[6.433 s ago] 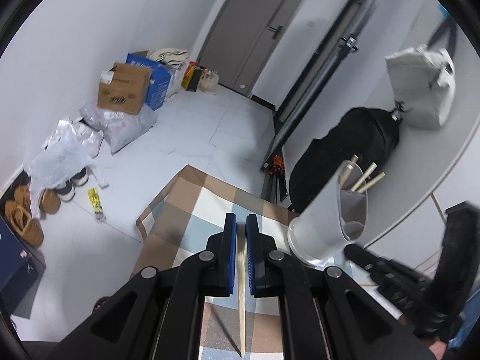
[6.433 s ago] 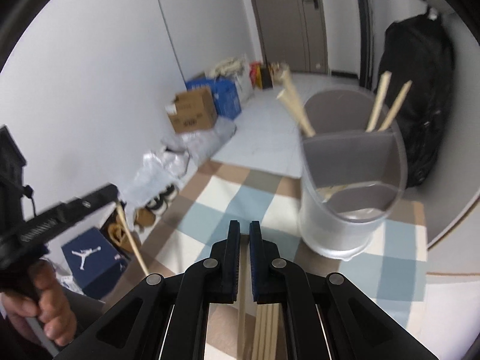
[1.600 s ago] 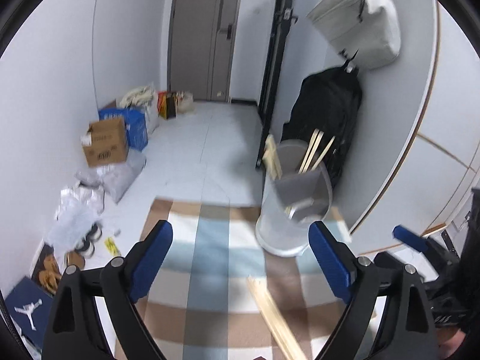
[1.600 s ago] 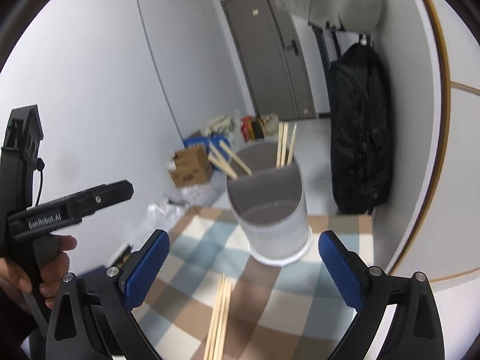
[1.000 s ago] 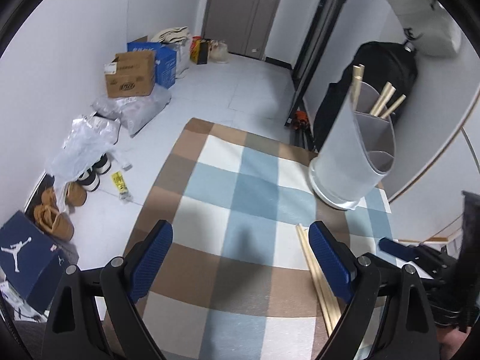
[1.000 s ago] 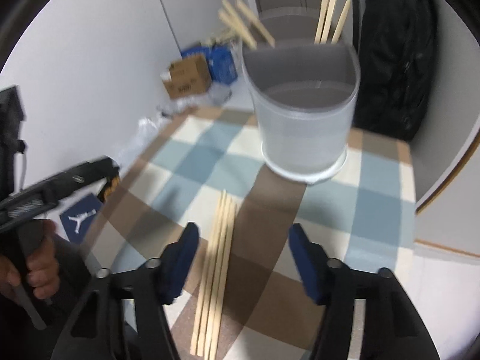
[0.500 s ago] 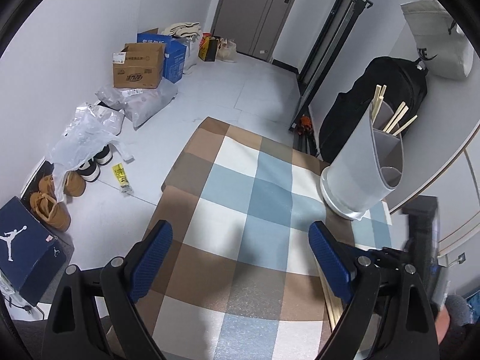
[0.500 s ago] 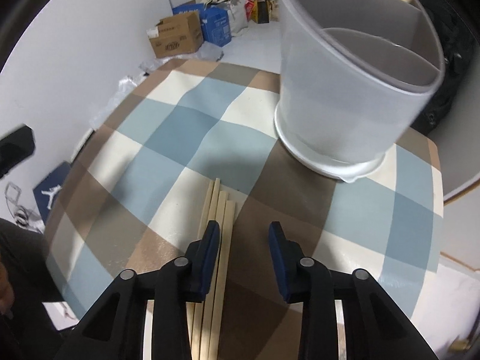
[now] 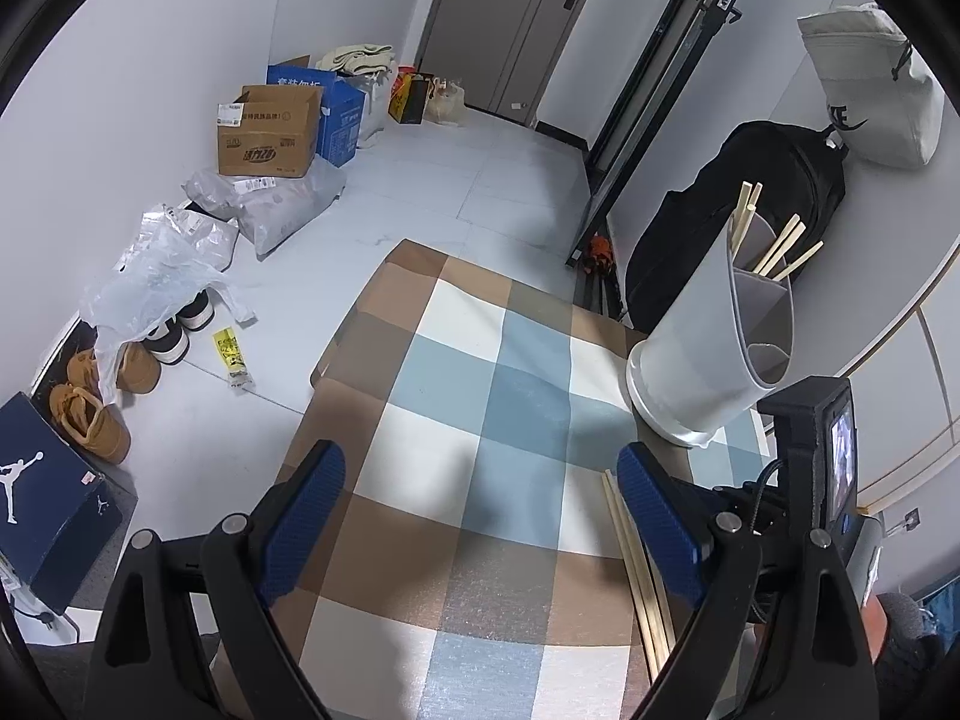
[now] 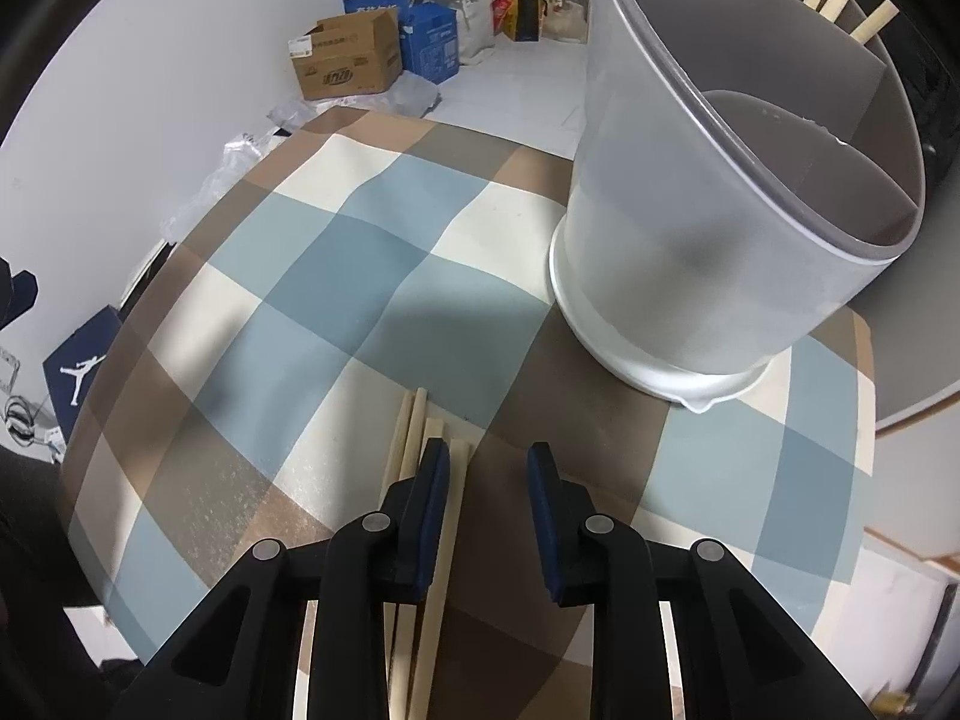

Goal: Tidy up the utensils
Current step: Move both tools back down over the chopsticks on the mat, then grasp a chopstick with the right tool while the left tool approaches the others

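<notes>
Near the grey divided holder (image 10: 720, 192), on the checked cloth of the bench (image 10: 336, 276), lies a bundle of wooden chopsticks (image 10: 414, 450), tips pointing toward the holder's base and well short of it. Their near ends are cut off at the lower edge of the right wrist view, and the blue left pad covers part of the bundle. The right gripper (image 10: 487, 468) hangs low over them; its jaws have just been closing and stand narrowly apart, one stick between them, and no pad clearly presses on it. More chopsticks (image 9: 780, 240) stand in the holder's far compartments; its near compartment looks empty. Left of the holder, the left gripper (image 9: 480, 480) hovers wide apart over bare cloth, holding nothing.
</notes>
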`<state>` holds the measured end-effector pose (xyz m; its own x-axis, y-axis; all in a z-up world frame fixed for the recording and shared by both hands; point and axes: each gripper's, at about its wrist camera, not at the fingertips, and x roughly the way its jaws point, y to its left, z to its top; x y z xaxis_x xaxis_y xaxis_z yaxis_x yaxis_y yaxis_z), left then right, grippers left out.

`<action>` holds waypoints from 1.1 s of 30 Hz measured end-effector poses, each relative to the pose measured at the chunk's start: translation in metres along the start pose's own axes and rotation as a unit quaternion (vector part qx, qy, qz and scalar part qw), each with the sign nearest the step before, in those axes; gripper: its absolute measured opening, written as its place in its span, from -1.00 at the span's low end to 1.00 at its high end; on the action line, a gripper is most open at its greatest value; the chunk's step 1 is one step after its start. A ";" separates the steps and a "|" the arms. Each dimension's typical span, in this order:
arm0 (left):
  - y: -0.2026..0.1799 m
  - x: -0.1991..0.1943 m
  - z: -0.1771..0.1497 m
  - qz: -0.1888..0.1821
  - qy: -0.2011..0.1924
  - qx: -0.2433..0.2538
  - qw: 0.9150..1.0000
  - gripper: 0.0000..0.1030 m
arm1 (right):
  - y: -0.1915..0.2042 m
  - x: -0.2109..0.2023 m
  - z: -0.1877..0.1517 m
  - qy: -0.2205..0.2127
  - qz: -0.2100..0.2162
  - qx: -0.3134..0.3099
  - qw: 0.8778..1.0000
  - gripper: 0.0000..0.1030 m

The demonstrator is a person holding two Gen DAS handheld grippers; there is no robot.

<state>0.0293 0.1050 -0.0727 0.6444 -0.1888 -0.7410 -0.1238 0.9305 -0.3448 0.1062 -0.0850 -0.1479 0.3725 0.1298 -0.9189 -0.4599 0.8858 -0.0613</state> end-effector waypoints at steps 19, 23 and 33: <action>0.001 0.008 0.000 0.009 0.009 -0.004 1.000 0.73 | 0.003 0.008 0.009 0.001 0.015 0.018 1.000 -0.92; -0.002 0.013 -0.003 0.012 0.017 0.003 1.000 0.73 | -0.006 0.000 0.008 -0.024 0.034 0.043 0.998 -0.94; -0.036 0.047 -0.021 0.010 0.101 0.056 0.993 0.73 | -0.049 -0.074 -0.012 -0.154 0.076 0.122 0.978 -0.94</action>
<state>0.0479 0.0563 -0.1074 0.4772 -0.2193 -0.8510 -0.0421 0.9615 -0.2714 0.0918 -0.1435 -0.0820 0.5567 0.3632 -0.7471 -0.3373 0.9207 0.1962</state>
